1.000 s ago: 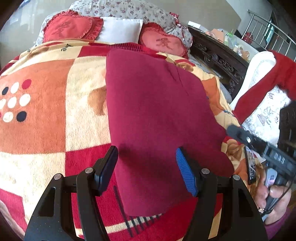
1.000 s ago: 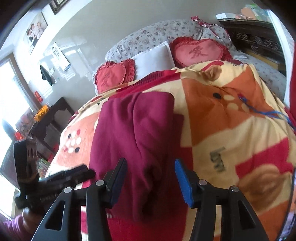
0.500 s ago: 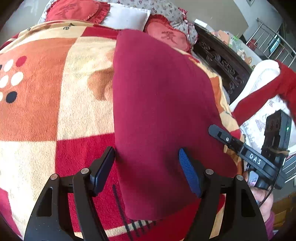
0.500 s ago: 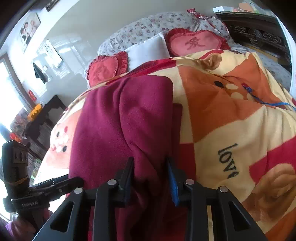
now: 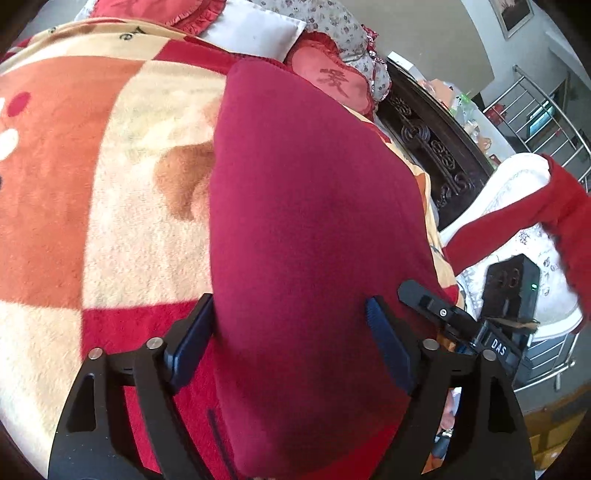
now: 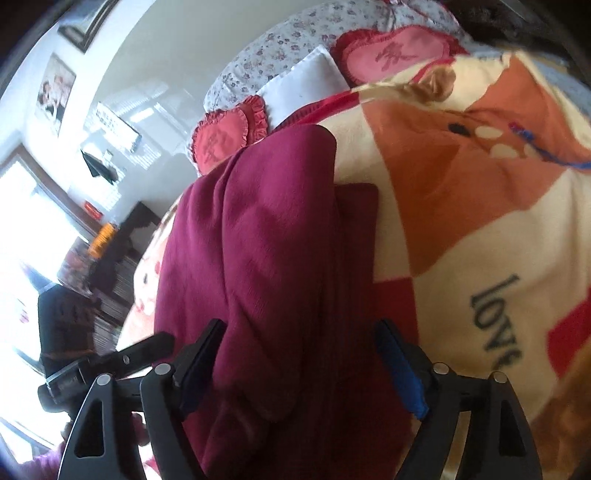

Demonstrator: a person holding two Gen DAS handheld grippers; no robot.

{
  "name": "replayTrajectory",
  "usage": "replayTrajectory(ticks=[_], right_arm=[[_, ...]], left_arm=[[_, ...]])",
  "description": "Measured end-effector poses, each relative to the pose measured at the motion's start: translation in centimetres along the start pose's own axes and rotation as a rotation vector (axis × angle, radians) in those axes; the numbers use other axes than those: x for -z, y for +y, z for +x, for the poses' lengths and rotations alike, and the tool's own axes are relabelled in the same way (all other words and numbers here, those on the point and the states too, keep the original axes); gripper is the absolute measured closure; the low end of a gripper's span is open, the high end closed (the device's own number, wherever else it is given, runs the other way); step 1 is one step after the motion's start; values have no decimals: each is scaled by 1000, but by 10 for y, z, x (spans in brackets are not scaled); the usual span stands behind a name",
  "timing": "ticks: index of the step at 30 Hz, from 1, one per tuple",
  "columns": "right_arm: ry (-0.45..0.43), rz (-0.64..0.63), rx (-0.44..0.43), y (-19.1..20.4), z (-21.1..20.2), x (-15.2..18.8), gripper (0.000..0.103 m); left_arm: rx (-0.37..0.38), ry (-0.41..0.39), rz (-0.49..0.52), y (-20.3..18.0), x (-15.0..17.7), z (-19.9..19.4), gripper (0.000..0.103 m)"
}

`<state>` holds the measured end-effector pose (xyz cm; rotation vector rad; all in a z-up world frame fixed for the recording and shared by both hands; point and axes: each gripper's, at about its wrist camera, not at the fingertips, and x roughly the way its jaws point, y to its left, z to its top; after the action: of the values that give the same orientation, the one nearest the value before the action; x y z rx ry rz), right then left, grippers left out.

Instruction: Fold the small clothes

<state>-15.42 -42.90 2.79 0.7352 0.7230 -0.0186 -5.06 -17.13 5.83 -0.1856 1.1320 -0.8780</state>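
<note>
We have in front of us a dark red garment [image 5: 314,229], already folded into a long strip, lying on the patterned blanket [image 5: 110,206] of a bed. Its far end points to the pillows [image 5: 255,29], and its near end comes down under both of our tools.

Our left gripper [image 5: 290,339] stands wide and its jaws are opening. The near part of the garment is between the fingers, but the pads do not press on it; the left finger [image 5: 192,343] is just at the cloth's left edge. Our right gripper [image 6: 303,362] is also wide and opening, with the thick rolled side of the garment [image 6: 266,236] between its fingers and nothing gripped. In the right wrist view we also see the left gripper [image 6: 110,365] at the left side of the cloth.

We judge the garment to be soft, fleecy and light, with no stiffness of its own. It will sag and bend wherever it is not supported, and the layers can slide over each other, so the fold may open if we pull on only one layer. The blanket under it is also fluffy, and a finger could catch it together with the cloth.

The best place to take hold seems to be the near end, one gripper at each corner, pinching all layers together. Then both ends lift evenly and the strip can be carried over toward the far end.
</note>
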Motion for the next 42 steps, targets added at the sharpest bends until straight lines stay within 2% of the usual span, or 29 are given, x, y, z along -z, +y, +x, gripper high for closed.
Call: replayTrajectory(ticks=[4,12,18,31,40,42], right_arm=[[9,42,-44,-8,11,-6,19],[5,-9,-26,0,14,-8,19],[3,-19,-9,2,12,-3,19],[-2,-36,6,7,10,0,20],[-16,-22,1,5,9,2,20],[-24,-22,-1,5,8,3,28]], left_arm=[[2,22,-10,1,-7,14,17],[-73,-14,42,-11,-5,17,15],[-91,-17,46,-14,-6,23,15],[-94,-18,52,-12,-7,24,14],[-54,-6,13,-7,-8,30,12],[-51,-6,17,-9,-8,30,12]])
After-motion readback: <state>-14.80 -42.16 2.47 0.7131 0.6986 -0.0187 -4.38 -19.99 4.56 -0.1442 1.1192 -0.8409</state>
